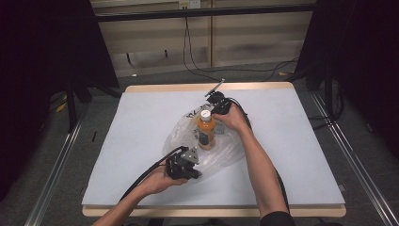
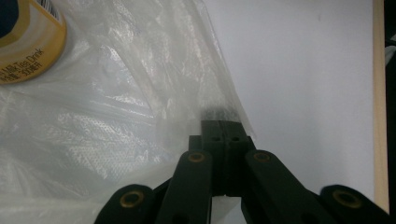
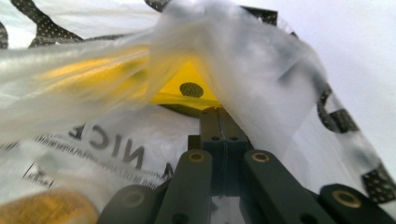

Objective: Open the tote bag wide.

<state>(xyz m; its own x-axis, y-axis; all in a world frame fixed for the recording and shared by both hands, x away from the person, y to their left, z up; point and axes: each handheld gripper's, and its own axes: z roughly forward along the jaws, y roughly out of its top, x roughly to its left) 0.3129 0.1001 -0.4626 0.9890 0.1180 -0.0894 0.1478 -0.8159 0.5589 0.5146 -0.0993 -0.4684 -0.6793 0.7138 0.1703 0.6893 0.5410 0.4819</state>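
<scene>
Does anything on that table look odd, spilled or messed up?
Nothing is spilled or broken. The bottle of orange drink stands upright with its cap on, inside a crumpled clear plastic bag. The left gripper and right gripper each pinch the bag's film.

The yellow-and-cream label of the orange drink bottle (image 2: 25, 44) carries small dark print that reads "Milk Tea Drink", with smaller characters beside it too fine to make out. The clear, crinkled plastic bag (image 3: 107, 149) bears large black letters "NIC", with illegible fine print lines below.
</scene>
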